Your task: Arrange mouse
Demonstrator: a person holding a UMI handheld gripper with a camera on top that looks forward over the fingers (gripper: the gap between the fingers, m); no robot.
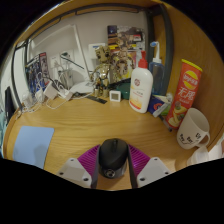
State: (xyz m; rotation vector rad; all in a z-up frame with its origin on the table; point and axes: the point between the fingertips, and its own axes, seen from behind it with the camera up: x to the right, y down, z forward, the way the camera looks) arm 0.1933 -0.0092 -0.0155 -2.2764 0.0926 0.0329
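Observation:
A black computer mouse [113, 157] sits between my gripper's [113, 163] two fingers, over the wooden desk [95, 122]. The purple pads [92, 160] press against both of its sides, so the gripper is shut on it. A light blue mouse pad [32, 143] lies flat on the desk, off to the left of the fingers. The mouse's underside is hidden, so I cannot tell whether it rests on the desk or is lifted.
A white bottle with a red cap [141, 88], a tall chip can [184, 90] and a white mug [193, 128] stand to the right beyond the fingers. Cables and small clutter [70, 85] line the back of the desk against the wall.

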